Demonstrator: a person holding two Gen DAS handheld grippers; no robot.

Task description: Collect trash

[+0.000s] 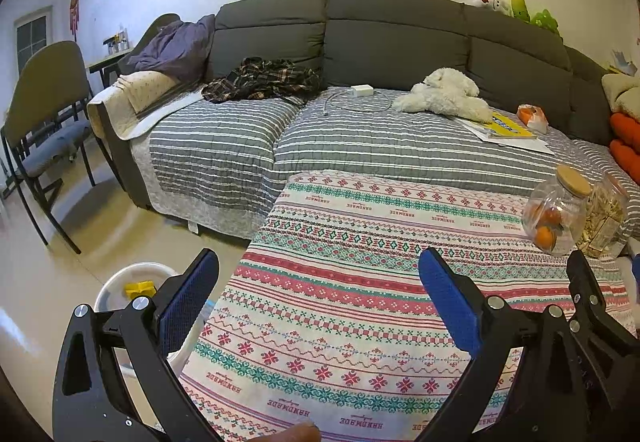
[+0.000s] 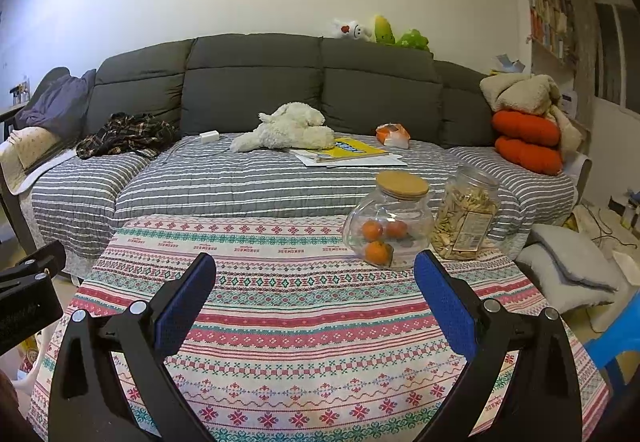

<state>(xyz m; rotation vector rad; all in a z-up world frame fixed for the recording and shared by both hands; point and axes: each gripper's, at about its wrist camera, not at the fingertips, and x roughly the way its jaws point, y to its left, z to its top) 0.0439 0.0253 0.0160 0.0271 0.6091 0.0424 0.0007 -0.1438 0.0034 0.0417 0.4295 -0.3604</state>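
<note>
Both grippers, left point(image 1: 318, 274) and right point(image 2: 314, 278), hovered empty over the patterned-cloth worktop point(image 2: 304, 322), fingers wide; white round bin point(image 1: 120, 290) with yellow scrap sat on floor just left of it

Two jars point(image 2: 388, 226) on table point(image 2: 280, 322) before sofa point(image 2: 256, 81).

The left black tongs with blue padded fingers point(image 1: 319, 288) fill the lower part of the left wrist view, jaws spread wide and holding nothing. The right black tongs with blue pads point(image 2: 315, 292) sit likewise at the bottom of the right wrist view, wide apart and empty. A fingertip point(image 1: 298, 432) shows at the bottom centre edge of the left view.
</note>
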